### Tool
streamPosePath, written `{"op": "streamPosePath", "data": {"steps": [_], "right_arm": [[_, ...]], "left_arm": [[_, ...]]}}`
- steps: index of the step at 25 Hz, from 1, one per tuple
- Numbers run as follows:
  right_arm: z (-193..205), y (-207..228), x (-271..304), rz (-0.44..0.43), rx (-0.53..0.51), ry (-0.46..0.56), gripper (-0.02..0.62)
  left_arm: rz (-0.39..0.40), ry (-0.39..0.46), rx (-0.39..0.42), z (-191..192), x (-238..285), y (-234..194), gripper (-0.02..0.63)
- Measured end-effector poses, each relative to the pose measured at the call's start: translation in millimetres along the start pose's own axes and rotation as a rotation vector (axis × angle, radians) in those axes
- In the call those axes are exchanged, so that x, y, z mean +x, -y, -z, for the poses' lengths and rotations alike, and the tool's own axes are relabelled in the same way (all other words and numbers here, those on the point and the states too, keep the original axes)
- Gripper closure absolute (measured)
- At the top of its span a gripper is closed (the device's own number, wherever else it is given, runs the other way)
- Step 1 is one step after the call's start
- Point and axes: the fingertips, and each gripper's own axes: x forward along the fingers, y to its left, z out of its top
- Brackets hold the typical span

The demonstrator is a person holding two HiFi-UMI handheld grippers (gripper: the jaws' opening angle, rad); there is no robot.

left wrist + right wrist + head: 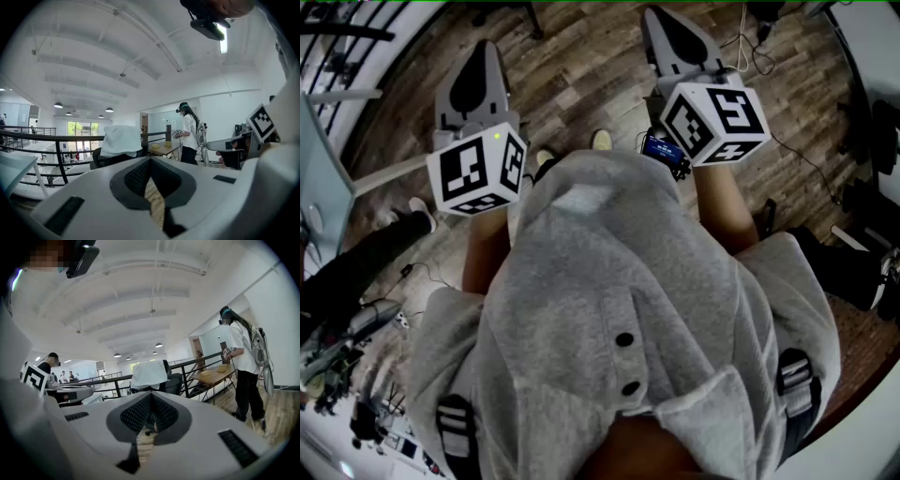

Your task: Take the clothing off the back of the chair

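**Clothing well ahead**

Our left gripper (pixel 150 162) has its jaws clenched, empty. The white clothing (pixel 122 139) hangs over the chair's (pixel 97 160) top edge, well ahead. Our right gripper (pixel 151 397) is clenched too. We should step close, open both, then pinch the fabric along that edge.

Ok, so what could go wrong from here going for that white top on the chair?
1. Cables lie on the floor ahead; walking to the chair you could snag one.
2. The left gripper and right gripper are both shut and empty; reaching the white top that way would only push it.
3. The top hangs loose over the chair back, so a one-sided pull may drop it.
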Motion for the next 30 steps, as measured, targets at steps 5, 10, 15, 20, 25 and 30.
{"op": "streamPosePath", "data": {"steps": [5,10,15,20,25,30], "right_arm": [[5,-3,-5,0.001,-0.009,-0.016,0.586],[4,-3,-9,-0.028,-0.032,0.0,0.586],[-3,-5,-7,-0.068,-0.004,0.014,0.586],[-2,-7,-4,-0.095,-0.021,0.01,0.586],[-2,-10,6,-0.11,-0.02,0.021,0.586],[-12,-4,13,-0.091,-0.026,0.04,0.586]], "left_arm": [[-0.008,-0.012,-0.015,4,-3,0,0.594],[-0.029,-0.005,-0.001,4,-7,6,0.594],[-0.041,-0.003,0.005,3,-9,10,0.594],[-0.049,0.006,0.015,-2,-11,9,0.594],[-0.042,0.013,0.018,-1,2,3,0.594],[-0.009,0.036,0.019,-9,16,2,0.594]]}}
